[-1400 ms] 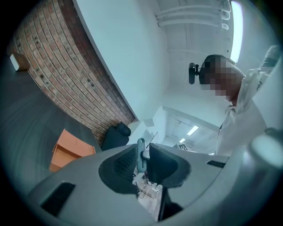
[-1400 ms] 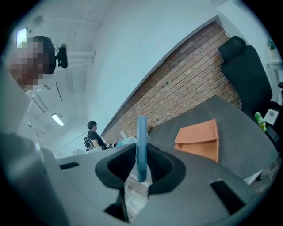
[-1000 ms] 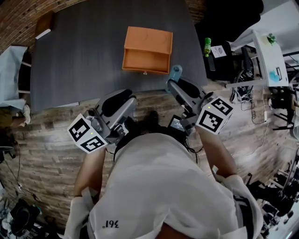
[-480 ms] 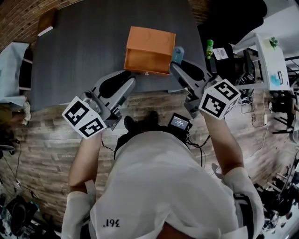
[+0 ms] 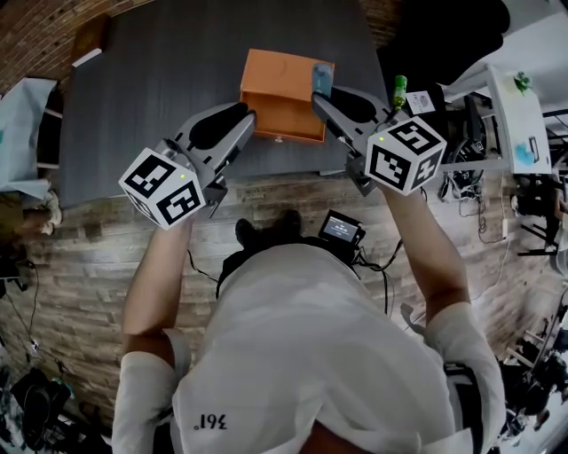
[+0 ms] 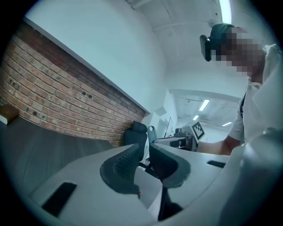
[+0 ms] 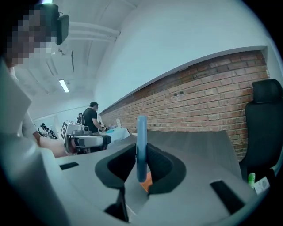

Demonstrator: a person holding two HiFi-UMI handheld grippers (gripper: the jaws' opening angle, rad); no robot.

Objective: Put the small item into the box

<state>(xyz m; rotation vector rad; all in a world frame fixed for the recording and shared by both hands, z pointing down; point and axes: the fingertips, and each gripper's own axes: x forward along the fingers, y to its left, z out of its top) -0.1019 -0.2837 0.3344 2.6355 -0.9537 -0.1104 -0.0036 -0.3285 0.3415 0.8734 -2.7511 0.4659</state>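
Pinching the small blue item [image 5: 323, 76] edge-on, the right claw [image 5: 318, 90] hangs over the orange box [image 5: 275, 93], seemingly to drop it; the left claw [image 5: 248, 121] idles, slightly parted, empty.

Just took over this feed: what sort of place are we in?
Probably a lab or office workspace: brick wall, ceiling strip lights, an office chair and a dark work table.

Long ceiling lamps [image 6: 225, 9] give a bright, even light, and the white walls [image 6: 110, 48] look pale and a little washed out. Shadows are soft. All views bend strongly at the edges; both gripper views have a dark round border, and the head view is dimmer
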